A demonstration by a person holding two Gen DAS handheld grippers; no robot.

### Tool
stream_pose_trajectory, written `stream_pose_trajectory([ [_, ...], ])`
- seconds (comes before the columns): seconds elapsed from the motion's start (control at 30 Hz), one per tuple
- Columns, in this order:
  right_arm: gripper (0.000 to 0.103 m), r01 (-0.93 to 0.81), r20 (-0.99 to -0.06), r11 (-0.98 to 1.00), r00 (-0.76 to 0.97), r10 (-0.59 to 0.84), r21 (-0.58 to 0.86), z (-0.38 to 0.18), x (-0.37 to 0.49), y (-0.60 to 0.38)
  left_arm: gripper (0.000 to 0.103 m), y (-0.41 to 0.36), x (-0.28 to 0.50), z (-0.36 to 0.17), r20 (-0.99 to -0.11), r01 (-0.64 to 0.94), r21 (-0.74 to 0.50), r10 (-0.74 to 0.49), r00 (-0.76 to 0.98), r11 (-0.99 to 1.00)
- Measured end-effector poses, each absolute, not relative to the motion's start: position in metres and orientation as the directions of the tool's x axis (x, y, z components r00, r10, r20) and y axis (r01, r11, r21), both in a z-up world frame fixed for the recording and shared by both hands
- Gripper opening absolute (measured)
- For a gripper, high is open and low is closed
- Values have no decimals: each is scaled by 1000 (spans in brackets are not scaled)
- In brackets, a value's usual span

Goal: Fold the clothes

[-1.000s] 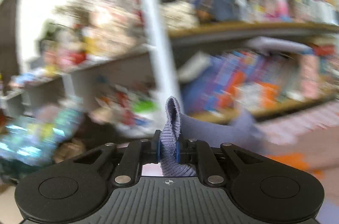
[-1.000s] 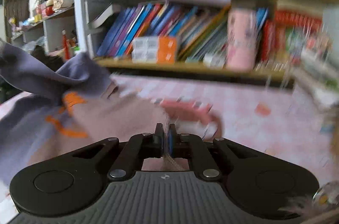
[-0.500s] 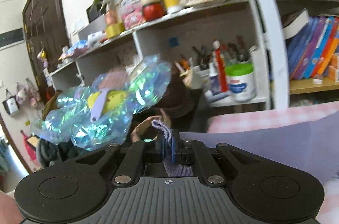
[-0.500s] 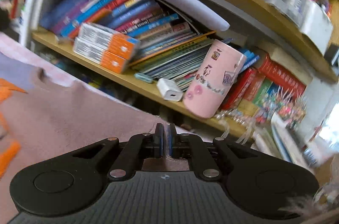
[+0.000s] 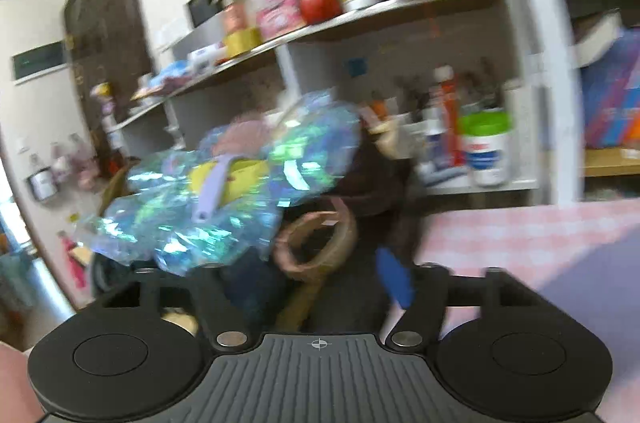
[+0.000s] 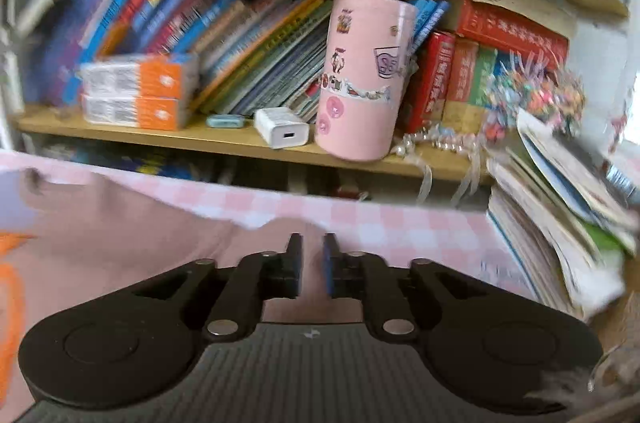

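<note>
The garment lies flat on the pink checked tablecloth [image 6: 400,223]. In the right wrist view its dusty-pink panel [image 6: 132,239] with orange print [image 6: 12,287] fills the lower left. In the left wrist view its lavender part [image 5: 592,283] shows at lower right. My left gripper [image 5: 320,279] is wide open and empty, at the table's left edge. My right gripper [image 6: 312,263] has its jaws a little apart above the pink panel's edge; nothing is pinched between them.
A bookshelf stands behind the table with books, a pink cup [image 6: 360,75], a white charger [image 6: 282,133] and orange-white boxes [image 6: 136,91]. A stack of booklets [image 6: 560,215] sits on the table at right. An iridescent bag [image 5: 224,195] and cluttered shelves are left of the table.
Both grippers were shut on the garment's cloth; both have opened and let go. The garment, held up a second ago, now lies flat on the table.
</note>
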State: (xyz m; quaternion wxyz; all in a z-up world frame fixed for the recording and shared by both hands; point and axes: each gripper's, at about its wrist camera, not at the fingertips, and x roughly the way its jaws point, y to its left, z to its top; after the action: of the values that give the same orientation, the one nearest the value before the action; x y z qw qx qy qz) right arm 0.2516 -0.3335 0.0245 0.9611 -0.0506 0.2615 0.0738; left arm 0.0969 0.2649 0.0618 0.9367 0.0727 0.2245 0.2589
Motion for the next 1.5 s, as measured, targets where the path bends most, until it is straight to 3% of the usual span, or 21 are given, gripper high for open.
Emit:
stream_pose_trajectory([
  [0.13, 37, -192, -551, 980, 824, 130, -57, 29, 191, -344, 82, 219, 62, 50, -455, -263, 181, 318, 832, 948],
  [0.23, 53, -227, -590, 972, 778, 219, 62, 24, 145, -349, 82, 185, 35, 42, -498, -114, 118, 158, 853, 986],
  [0.33, 53, -257, -615, 953, 729, 299, 159, 16, 104, -346, 82, 153, 13, 30, -513, -15, 73, 50, 857, 997],
  [0.5, 53, -303, -634, 942, 703, 321, 141, 5, 61, -323, 82, 124, -3, 12, -554, 84, -23, -83, 829, 996],
  [0.6, 48, -298, -642, 940, 691, 332, 166, -3, 52, -314, 82, 113, -1, -3, -606, 107, -39, -108, 788, 994],
  [0.87, 47, -297, -630, 935, 694, 350, 193, -10, 39, -306, 80, 99, -9, -7, -600, 125, -67, -140, 787, 990],
  [0.97, 37, -312, -636, 943, 706, 312, 117, -11, 38, -300, 68, 95, -10, -7, -599, 133, -36, -128, 791, 990],
  [1.03, 33, -328, -630, 939, 708, 318, 105, -12, 33, -299, 44, 92, -11, -6, -597, 161, -28, -146, 789, 987],
  [1.13, 11, -344, -622, 930, 703, 345, 126, -12, 19, -303, 19, 84, -16, -3, -596, 214, -7, -176, 783, 977],
  [1.23, 9, -349, -622, 929, 702, 347, 124, -11, -7, -303, 14, 70, -23, -2, -586, 238, 87, -143, 797, 967],
  [1.5, 9, -429, -630, 898, 672, 389, 97, -4, -82, -280, 11, 82, -25, 0, -584, 228, 97, -130, 801, 969],
])
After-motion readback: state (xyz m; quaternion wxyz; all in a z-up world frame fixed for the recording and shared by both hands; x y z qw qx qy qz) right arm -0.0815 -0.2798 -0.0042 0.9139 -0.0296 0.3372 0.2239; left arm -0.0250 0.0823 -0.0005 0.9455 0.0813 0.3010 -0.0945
